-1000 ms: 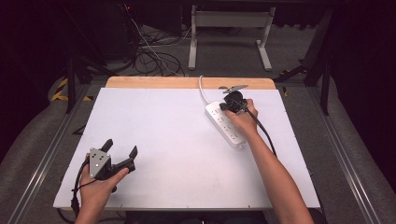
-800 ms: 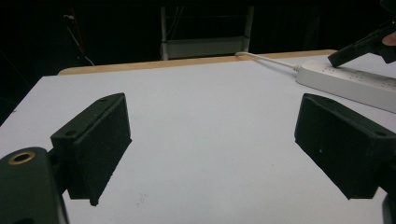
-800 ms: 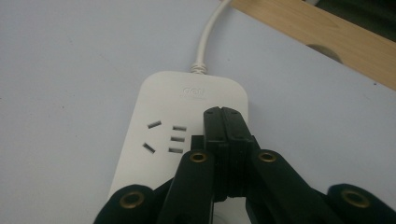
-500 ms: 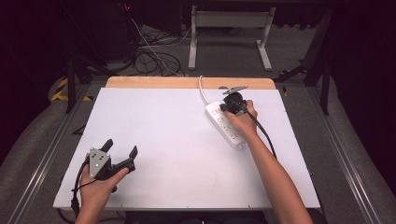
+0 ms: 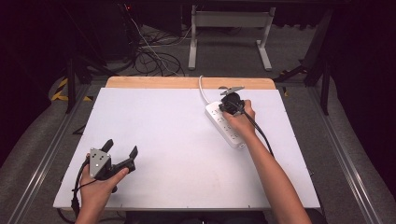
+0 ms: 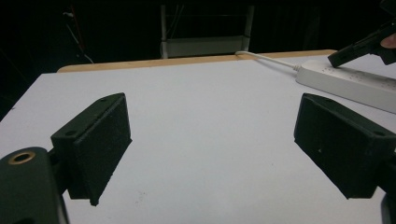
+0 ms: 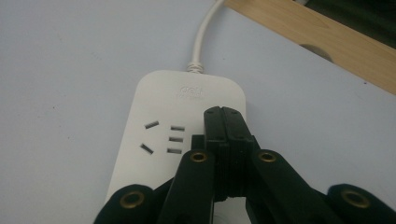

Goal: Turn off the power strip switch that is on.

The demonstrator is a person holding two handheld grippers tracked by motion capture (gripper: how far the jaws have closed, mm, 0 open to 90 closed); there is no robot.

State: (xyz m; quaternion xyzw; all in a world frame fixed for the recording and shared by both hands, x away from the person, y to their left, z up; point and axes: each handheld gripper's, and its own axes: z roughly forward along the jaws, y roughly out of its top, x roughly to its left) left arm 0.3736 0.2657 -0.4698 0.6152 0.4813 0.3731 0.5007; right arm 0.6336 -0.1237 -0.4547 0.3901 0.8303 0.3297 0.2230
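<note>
A white power strip (image 5: 223,125) lies on the right side of the white table (image 5: 177,140), and its cord (image 5: 201,91) runs off over the far edge. My right gripper (image 5: 227,103) is shut with nothing between its jaws. In the right gripper view its joined tips (image 7: 225,112) sit over the strip's (image 7: 187,98) far end, just right of a group of socket slots (image 7: 163,140). My left gripper (image 5: 122,147) rests near the front left corner, open and empty. Its wide-apart pads (image 6: 100,140) face bare table, with the strip (image 6: 345,81) and the right gripper (image 6: 359,46) beyond.
A wooden strip (image 5: 187,82) borders the table's far edge. Behind it on the floor are tangled cables (image 5: 154,56) and a grey metal stand (image 5: 229,28). Metal rails (image 5: 46,149) run along both sides of the table.
</note>
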